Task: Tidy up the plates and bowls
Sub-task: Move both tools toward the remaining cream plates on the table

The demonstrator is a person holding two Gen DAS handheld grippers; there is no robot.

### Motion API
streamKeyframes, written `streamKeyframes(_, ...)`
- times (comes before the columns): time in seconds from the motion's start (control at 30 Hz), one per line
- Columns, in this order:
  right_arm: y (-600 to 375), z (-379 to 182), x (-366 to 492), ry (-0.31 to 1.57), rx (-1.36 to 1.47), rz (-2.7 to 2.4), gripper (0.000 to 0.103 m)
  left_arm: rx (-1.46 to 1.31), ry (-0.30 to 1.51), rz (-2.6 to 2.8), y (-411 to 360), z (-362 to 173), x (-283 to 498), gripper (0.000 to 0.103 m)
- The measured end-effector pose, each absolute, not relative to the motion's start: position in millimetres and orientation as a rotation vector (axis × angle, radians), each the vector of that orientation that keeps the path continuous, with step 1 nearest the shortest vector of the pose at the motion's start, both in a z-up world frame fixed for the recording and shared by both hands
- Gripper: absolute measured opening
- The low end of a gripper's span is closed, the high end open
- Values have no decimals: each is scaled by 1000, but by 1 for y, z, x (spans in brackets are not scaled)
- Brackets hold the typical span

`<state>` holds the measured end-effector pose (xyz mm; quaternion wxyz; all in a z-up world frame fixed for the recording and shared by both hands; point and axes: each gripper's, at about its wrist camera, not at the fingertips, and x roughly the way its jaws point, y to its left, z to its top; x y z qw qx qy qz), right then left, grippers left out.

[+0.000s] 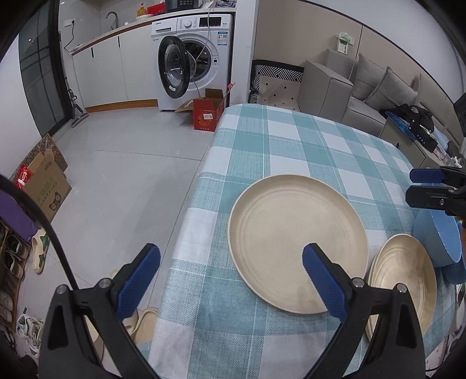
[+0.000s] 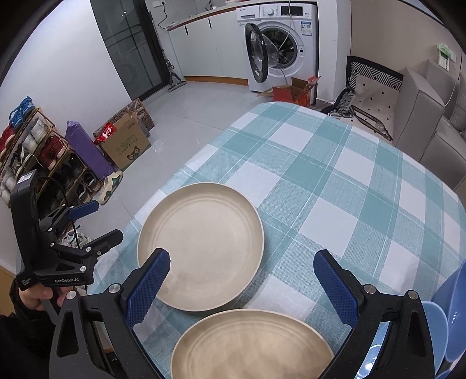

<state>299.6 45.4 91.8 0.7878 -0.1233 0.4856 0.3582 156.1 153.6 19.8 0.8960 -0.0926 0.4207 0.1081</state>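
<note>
Table under teal-and-white checked cloth (image 2: 314, 163), bearing 2 beige plates (image 2: 204, 242) (image 2: 250, 347) and blue dishes (image 1: 439, 236).

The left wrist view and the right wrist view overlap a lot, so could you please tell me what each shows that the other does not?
Only the left wrist view shows the right gripper from outside, over the table's right side, and the sink tap.

Only the right wrist view shows the left gripper held in a hand off the table's left edge, and the shoe rack.

Both show the two beige plates, far plate and near plate, blue dishes, checked tablecloth and washing machine.
</note>
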Motion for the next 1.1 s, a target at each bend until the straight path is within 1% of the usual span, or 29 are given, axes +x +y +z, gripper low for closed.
streamKeyframes(0.6, 68, 54, 315, 1120, -286, 766, 100, -207, 942, 234, 160, -11, 173, 99)
streamKeyframes(1.03, 76, 28, 324, 1170, -296, 759, 93, -210, 975, 221, 158, -28, 181, 98)
streamKeyframes(1.1, 77, 24, 326, 1179, -296, 757, 91, -210, 979, 218, 157, -29, 183, 98)
